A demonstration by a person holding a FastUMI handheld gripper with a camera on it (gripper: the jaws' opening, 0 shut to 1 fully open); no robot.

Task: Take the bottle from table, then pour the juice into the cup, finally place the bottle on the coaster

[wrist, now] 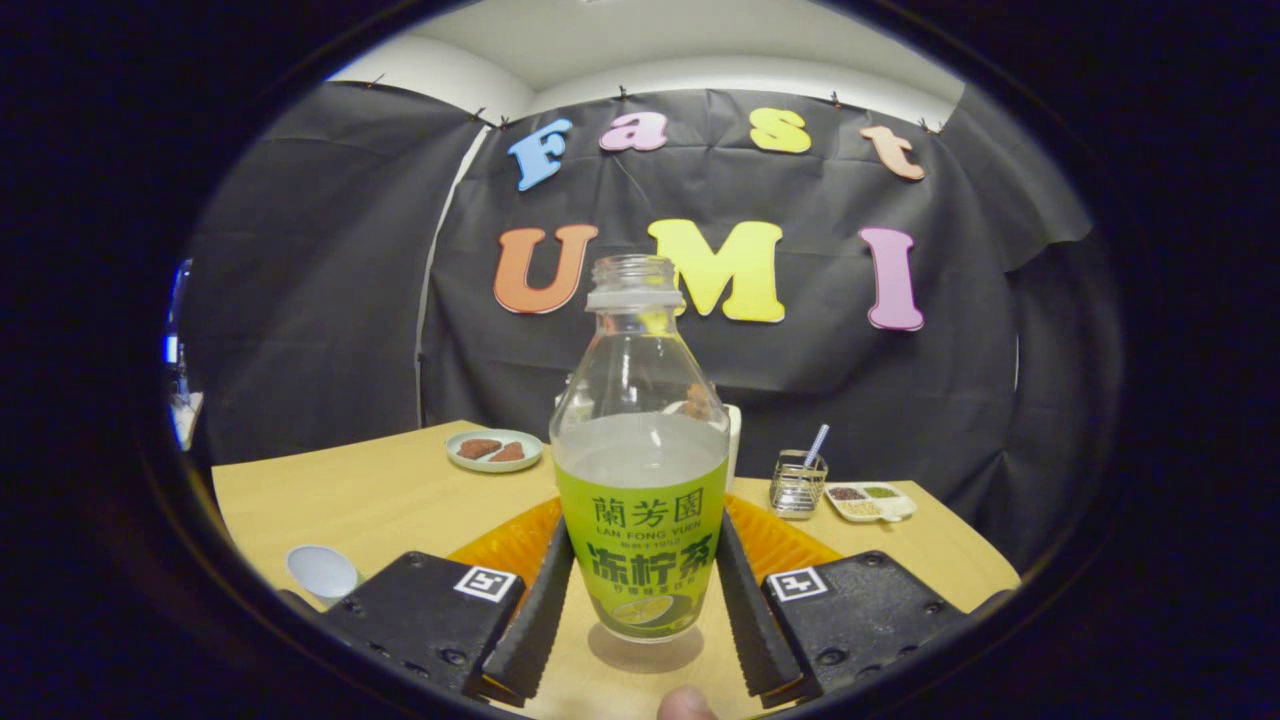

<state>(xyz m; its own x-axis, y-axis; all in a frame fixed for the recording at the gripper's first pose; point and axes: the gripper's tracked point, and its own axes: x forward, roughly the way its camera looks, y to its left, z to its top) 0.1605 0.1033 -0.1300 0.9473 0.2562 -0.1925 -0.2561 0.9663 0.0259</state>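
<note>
The bottle (641, 470) stands upright and uncapped on the table (390, 500), its long axis vertical, directly between the fingers of the gripper (640, 600). The fingers flank its labelled lower body, seemingly touching both sides, though real pressure is hard to judge. An orange coaster (780, 540) lies just behind, and a small white cap (322, 571) off to the left.

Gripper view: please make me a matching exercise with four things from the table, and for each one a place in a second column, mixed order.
Things:
1. bottle
2. orange coaster
3. small plate
4. wire holder

Places:
A. beside the divided dish
B. between the fingers of the gripper
C. beyond the fingers, behind the bottle's base
D. far back, beside the bottle's shoulder

Pairs: 1-B, 2-C, 3-D, 4-A
</note>
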